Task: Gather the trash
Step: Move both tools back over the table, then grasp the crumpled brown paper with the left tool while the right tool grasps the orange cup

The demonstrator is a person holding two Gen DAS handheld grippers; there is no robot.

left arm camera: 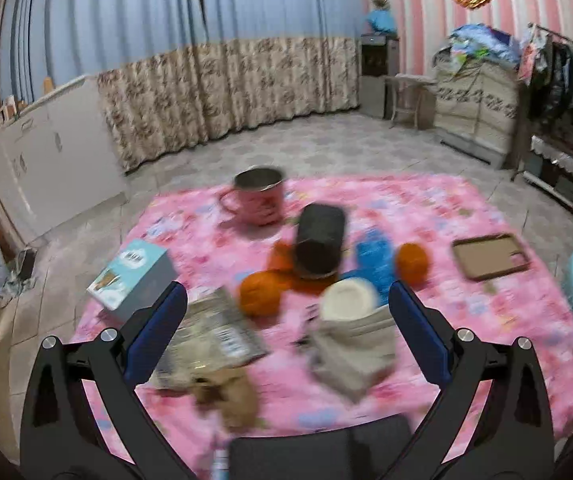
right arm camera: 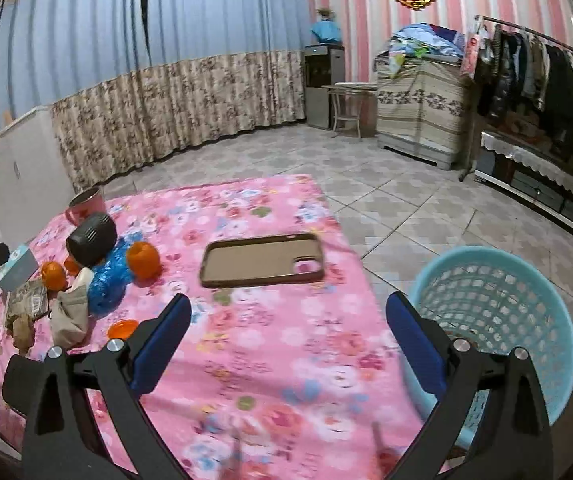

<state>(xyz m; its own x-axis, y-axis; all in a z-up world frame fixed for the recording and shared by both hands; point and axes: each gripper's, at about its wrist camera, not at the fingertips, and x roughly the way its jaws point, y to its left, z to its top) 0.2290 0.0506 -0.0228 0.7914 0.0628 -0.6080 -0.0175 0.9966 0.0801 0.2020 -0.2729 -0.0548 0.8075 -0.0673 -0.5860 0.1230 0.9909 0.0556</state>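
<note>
Both tools empty, jaws apart: left tool hovers over the trash cluster near-left on the table; right tool sits beside the basket. Crumpled wrapper and paper wad look light and soft, so pinch a raised fold.

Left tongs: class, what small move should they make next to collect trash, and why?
Probably ease the left tongs forward and down around the crumpled beige paper cup. They hang open and empty above the pink cloth, the cup lies between their tips, and the blue basket waits beside the table.
</note>
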